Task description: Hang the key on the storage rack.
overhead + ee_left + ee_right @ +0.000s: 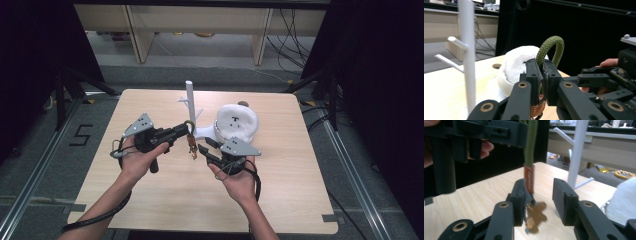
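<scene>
A keychain hangs above the table: an olive-green rope loop (189,123) (551,46), an orange tag (529,178) and a brown gingerbread-shaped charm (536,216) (192,146). My left gripper (187,128) (542,72) is shut on the rope, and the loop sticks up past its jaws. My right gripper (206,147) (540,200) is open just right of the hanging charm. The blurred charm dangles between its jaws, close to the left one. A white peg stand (190,102) (468,57) (577,152) rises just behind the keychain.
A white fluffy plush (236,122) (516,62) (626,200) sits on a white base right of the stand. The wooden table (150,200) has free room at the front and left. Dark frames, cables and shelving surround it.
</scene>
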`<state>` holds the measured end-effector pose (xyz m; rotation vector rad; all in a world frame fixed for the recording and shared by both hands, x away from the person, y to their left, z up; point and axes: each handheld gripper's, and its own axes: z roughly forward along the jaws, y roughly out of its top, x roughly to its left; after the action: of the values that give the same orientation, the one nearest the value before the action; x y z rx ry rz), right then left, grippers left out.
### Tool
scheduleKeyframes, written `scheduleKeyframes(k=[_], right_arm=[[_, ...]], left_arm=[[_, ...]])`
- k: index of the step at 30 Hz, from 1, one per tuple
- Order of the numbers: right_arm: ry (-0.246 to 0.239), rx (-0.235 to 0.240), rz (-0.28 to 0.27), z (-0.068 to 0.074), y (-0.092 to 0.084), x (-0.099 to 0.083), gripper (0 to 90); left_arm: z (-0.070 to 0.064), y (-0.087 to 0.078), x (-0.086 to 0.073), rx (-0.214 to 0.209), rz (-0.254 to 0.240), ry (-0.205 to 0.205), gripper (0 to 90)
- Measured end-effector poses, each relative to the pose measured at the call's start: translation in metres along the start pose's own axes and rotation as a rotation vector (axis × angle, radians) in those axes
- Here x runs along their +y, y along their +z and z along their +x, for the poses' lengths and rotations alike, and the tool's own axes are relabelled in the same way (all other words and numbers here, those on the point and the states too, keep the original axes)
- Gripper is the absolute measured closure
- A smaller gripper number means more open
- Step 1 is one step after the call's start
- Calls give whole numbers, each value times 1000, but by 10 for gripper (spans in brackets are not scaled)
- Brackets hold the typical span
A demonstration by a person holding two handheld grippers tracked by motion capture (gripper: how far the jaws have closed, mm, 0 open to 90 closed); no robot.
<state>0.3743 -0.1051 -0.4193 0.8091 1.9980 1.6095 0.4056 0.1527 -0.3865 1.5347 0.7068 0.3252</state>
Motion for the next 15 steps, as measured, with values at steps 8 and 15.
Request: scheduleKeyframes(k=[8, 15], right_arm=[[-8, -40, 13, -11, -11, -4, 546], [3, -73, 47, -18, -20, -11, 515]], left_arm=[[12, -7, 6, 45, -6, 7, 841], [20, -9, 8, 74, -6, 15, 841]])
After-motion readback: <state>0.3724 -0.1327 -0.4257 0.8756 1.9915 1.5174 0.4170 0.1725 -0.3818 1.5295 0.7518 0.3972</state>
